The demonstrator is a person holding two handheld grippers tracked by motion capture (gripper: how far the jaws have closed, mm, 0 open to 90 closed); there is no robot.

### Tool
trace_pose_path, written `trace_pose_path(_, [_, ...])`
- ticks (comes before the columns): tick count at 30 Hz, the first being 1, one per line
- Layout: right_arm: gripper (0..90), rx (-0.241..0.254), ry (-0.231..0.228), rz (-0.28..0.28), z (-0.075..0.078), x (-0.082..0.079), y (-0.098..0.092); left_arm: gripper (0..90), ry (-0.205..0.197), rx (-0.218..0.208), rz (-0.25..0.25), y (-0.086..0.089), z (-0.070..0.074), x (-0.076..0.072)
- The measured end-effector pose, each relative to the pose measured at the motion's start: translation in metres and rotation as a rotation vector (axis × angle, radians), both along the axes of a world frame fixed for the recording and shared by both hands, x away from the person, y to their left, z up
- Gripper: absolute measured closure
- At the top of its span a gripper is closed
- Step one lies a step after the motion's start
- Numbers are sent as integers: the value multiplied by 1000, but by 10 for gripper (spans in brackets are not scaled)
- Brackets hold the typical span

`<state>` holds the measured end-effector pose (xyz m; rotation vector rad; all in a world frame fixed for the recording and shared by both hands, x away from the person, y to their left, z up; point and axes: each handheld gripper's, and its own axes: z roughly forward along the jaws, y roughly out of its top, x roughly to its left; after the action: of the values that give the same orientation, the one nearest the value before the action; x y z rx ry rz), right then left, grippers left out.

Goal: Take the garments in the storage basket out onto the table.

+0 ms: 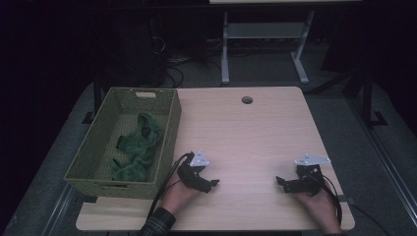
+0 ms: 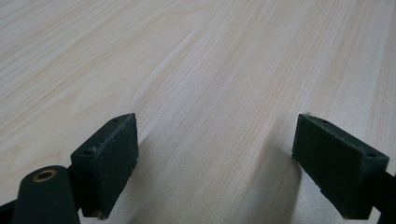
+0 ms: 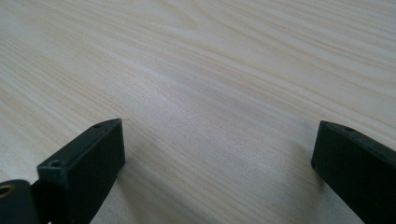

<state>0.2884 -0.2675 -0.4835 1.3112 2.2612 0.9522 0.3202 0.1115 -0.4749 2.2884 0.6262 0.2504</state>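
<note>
A green woven basket (image 1: 167,129) stands at the table's left side with a crumpled green cloth (image 1: 136,147) lying inside it. Just right of the basket's near corner my left gripper (image 1: 212,185) rests low over the wood, pointing right. In the left gripper view the left gripper (image 2: 215,158) stands open, bare wood between its pads. Near the table's right front my right gripper (image 1: 280,181) points left toward the other one. The right gripper view has the right gripper (image 3: 217,161) open too, with nothing but wood grain between the jaws.
The light wooden table (image 1: 246,132) has a round cable hole (image 1: 247,100) near its far edge. Behind the table a white desk frame (image 1: 265,39) and cables sit on the dark floor. Cables trail from both grippers over the front edge.
</note>
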Motion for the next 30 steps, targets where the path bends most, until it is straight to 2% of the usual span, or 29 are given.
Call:
trace_pose_path(3, [23, 0, 1, -1, 0, 0, 0, 139, -3, -17, -1, 1, 4, 0])
trace_pose_path(6, [22, 0, 0, -1, 0, 0, 0, 138, -6, -16, -6, 1, 8, -1])
trace_pose_path(15, [23, 0, 2, -1, 0, 0, 0, 140, 14, -39, -30, 2, 19, -5])
trace_pose_path(19, [23, 1, 2, -1, 0, 0, 0, 139, 19, -23, -41, 1, 21, -6])
trace_pose_path(23, [23, 2, 2, -1, 0, 0, 0, 140, 32, -35, -42, 0, 27, -7])
trace_pose_path(24, [23, 2, 3, -1, 0, 0, 0, 140, 31, -18, -46, 0, 29, -7])
trace_pose_path(27, [23, 2, 2, -1, 0, 0, 0, 144, 48, -30, -47, 0, 34, -7])
trace_pose_path(30, [23, 2, 3, -1, 0, 0, 0, 144, 42, -24, -51, -1, 37, -7])
